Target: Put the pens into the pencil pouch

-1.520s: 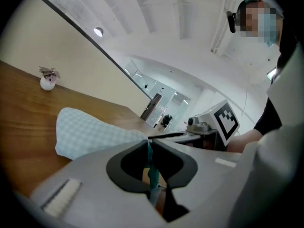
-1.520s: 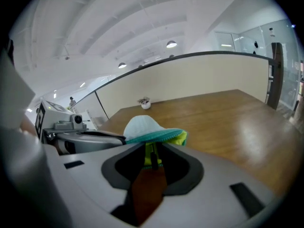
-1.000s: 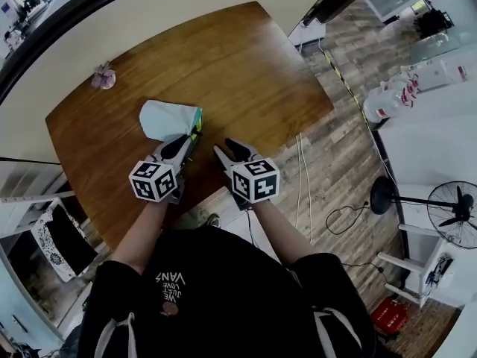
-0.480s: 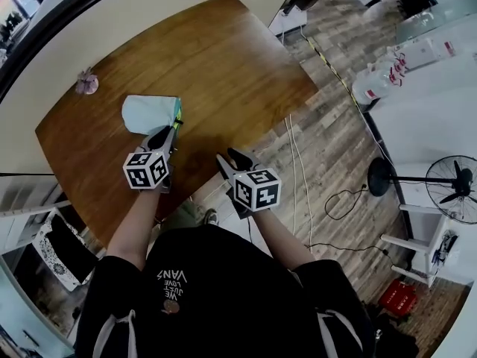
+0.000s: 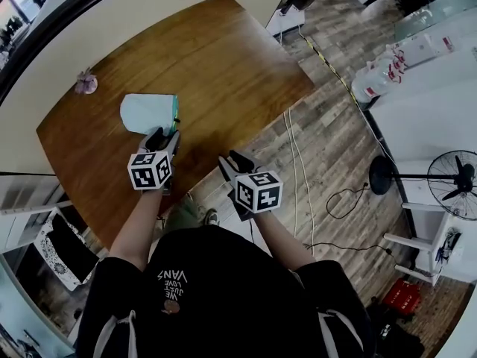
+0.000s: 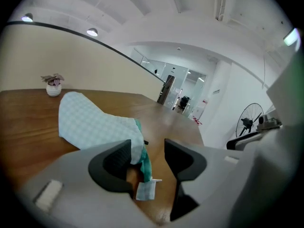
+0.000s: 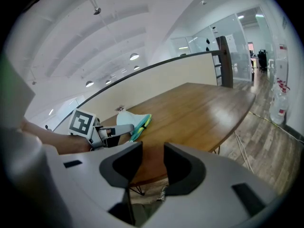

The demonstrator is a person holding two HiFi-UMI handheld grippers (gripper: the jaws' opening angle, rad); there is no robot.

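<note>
The pale mint checked pencil pouch [image 5: 147, 112] lies on the wooden table [image 5: 223, 58], its green zip edge [image 6: 143, 159] turned towards me. A small dark tip [image 6: 145, 142] pokes out at that edge. My left gripper [image 5: 163, 136] is at the pouch's near end. Its jaws have just been opening and now stand apart. In the left gripper view [image 6: 147, 148] the green edge and a white tag [image 6: 145, 190] lie loose between them. My right gripper [image 5: 234, 159] hangs open and empty at the table's near edge, right of the pouch [image 7: 129, 120].
A small potted plant [image 5: 86, 83] stands at the table's far left corner. On the wood floor to the right are cables [image 5: 298, 170], water bottles [image 5: 380, 80] and a standing fan [image 5: 456, 181]. A white chair [image 5: 56, 248] is at the left.
The left gripper's jaws have come apart at the pouch's near end, letting go of its edge. The right gripper has drawn away from the pouch towards the table's near edge.
</note>
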